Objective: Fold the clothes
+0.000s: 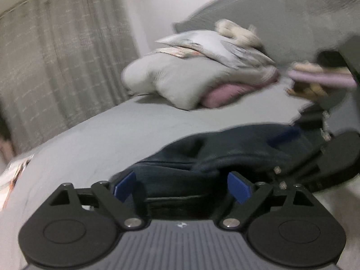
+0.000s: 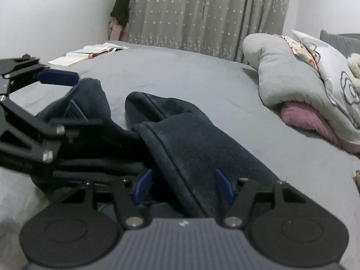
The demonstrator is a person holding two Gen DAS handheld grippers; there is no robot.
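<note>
Dark blue jeans [image 2: 191, 139] lie crumpled on the grey bed sheet [image 2: 180, 78]. In the right wrist view, one denim leg runs between the blue pads [image 2: 142, 185] of my right gripper [image 2: 183, 186]; the jaws stand apart and do not clamp it. My left gripper [image 2: 76, 101] comes in from the left, jaws wide, with a raised fold of the jeans between its fingers. In the left wrist view the jeans [image 1: 225, 153] lie just ahead of my left gripper [image 1: 181, 186], whose blue pads [image 1: 238, 187] are far apart. My right gripper [image 1: 281, 153] shows at the right, blurred.
Grey pillows [image 2: 281, 78] over a pink cushion [image 2: 297, 114] are piled at the head of the bed. An open book [image 2: 90, 52] lies at the far edge. A star-patterned curtain [image 2: 202, 11] hangs behind. A hand [image 1: 315, 83] on something pale pink is blurred at the right.
</note>
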